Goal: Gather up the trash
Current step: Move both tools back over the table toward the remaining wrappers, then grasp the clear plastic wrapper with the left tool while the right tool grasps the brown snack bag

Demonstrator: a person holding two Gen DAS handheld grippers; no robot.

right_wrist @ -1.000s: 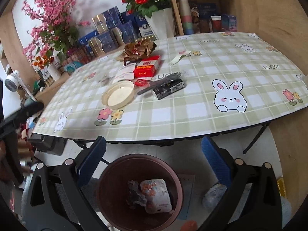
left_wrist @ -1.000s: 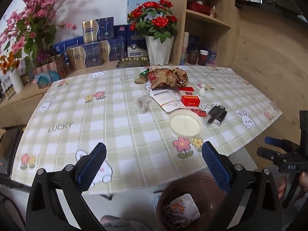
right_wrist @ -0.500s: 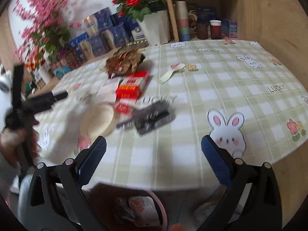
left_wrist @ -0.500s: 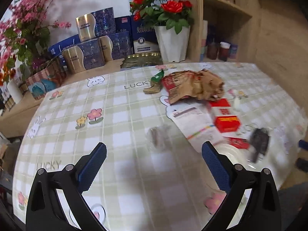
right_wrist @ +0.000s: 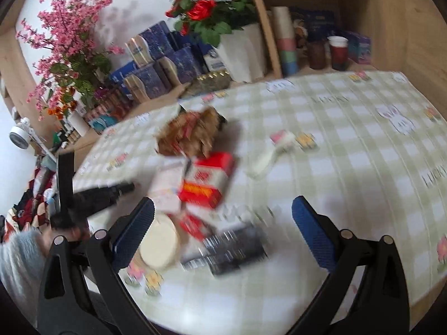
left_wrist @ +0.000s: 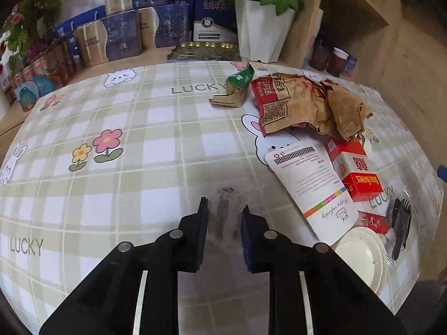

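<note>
My left gripper (left_wrist: 223, 217) is low over the table, its jaws narrowed around a clear plastic wrapper (left_wrist: 225, 209) that lies between the pads. Right of it lie a white printed pouch (left_wrist: 310, 184), a red box (left_wrist: 354, 173), a crumpled brown paper bag (left_wrist: 313, 106), a green wrapper (left_wrist: 237, 86), a white lid (left_wrist: 360, 251) and a black fork (left_wrist: 399, 223). My right gripper (right_wrist: 223, 234) is open and empty above a black packet (right_wrist: 237, 251), near the red box (right_wrist: 209, 178) and the lid (right_wrist: 159, 245). This view is blurred.
A white vase of red roses (left_wrist: 262, 28) and blue gift boxes (left_wrist: 123, 36) stand behind the table. A wooden shelf (right_wrist: 321, 42) holds cups. A white wrapper (right_wrist: 273, 153) lies mid-table. The table's front edge (right_wrist: 251, 318) is just below my right gripper.
My left gripper moved from over the bin to the table and closed in around the clear wrapper. My right gripper rose from the bin and advanced over the table, still open.
</note>
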